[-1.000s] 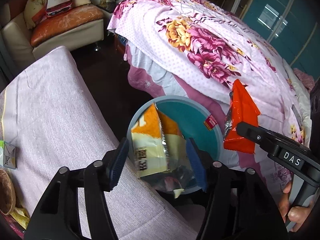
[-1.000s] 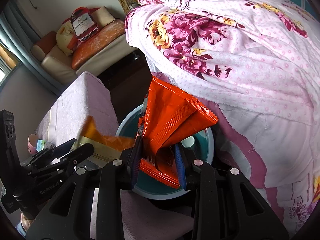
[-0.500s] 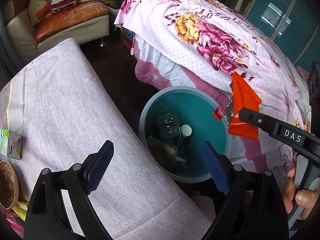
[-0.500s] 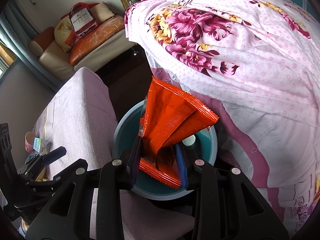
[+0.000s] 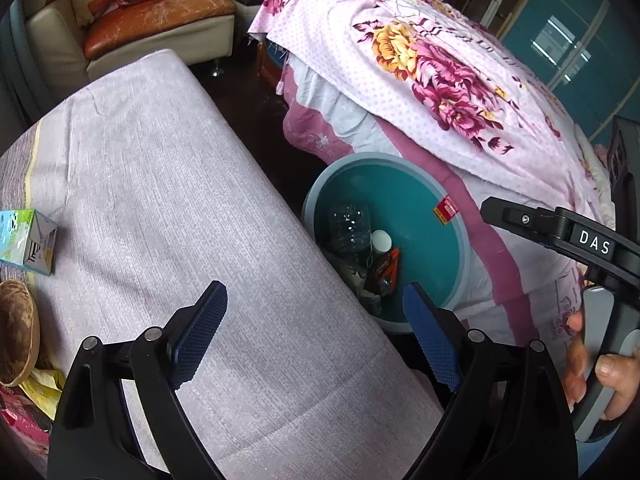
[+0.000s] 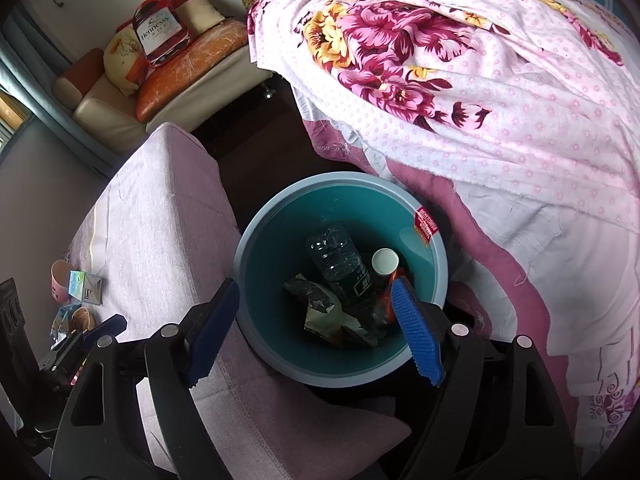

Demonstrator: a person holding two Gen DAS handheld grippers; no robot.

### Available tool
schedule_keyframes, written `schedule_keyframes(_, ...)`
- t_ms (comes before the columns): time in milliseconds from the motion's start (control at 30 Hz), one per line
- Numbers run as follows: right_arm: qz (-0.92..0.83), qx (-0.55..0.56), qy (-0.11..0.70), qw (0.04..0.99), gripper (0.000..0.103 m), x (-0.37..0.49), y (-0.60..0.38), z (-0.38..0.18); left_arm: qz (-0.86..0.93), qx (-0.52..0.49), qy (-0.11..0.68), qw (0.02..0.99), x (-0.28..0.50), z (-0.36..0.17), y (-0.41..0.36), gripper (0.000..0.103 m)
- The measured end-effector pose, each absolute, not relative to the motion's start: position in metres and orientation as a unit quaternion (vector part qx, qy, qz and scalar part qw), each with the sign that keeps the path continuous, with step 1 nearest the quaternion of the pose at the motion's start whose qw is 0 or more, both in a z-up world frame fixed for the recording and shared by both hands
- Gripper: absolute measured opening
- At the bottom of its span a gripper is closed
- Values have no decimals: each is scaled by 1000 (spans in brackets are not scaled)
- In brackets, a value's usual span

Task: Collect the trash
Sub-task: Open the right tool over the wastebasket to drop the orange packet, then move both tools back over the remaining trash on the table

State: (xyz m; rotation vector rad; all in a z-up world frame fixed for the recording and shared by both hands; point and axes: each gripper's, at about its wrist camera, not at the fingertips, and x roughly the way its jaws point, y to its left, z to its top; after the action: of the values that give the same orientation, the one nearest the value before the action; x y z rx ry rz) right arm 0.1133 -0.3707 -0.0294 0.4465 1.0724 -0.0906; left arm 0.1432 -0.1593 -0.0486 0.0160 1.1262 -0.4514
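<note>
Trash fills the bottom of a teal bin [image 6: 340,368] at the centre of the right wrist frame: a clear plastic bottle [image 6: 340,264], a white paper cup [image 6: 385,261], a crumpled silver wrapper [image 6: 320,308] and an orange wrapper [image 5: 389,270] lie together against the near wall. A red sticker [image 6: 426,226] clings inside the rim at the upper right. The right gripper [image 6: 316,332] hangs directly over the bin's mouth, its blue-padded fingers [image 6: 416,334] spread wide with nothing between them. The left gripper [image 5: 314,334], at the bottom of its own frame, is likewise spread wide and holds nothing, poised above the edge of a table draped in a lilac cloth [image 5: 168,208] with the bin just to its right. A bed under a pink floral cover [image 6: 480,80] presses against the bin's far side. At the left edge of the left wrist frame a small carton [image 5: 28,240] and a brown bowl [image 5: 16,332] sit on the cloth. A cream sofa with orange cushions [image 5: 160,8] stands at the upper left, across a dark floor
</note>
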Motion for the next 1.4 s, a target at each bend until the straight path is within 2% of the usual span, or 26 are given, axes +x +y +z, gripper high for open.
schedule_keyframes(700,15,153,525,837,76,112,-278,-11,-161,-43,518,839,111,-36,-64,90)
schedule_keyframes(1400,111,86,564,814,76,127,-134,-9,-90,-103,468,873,72,-11,85,90)
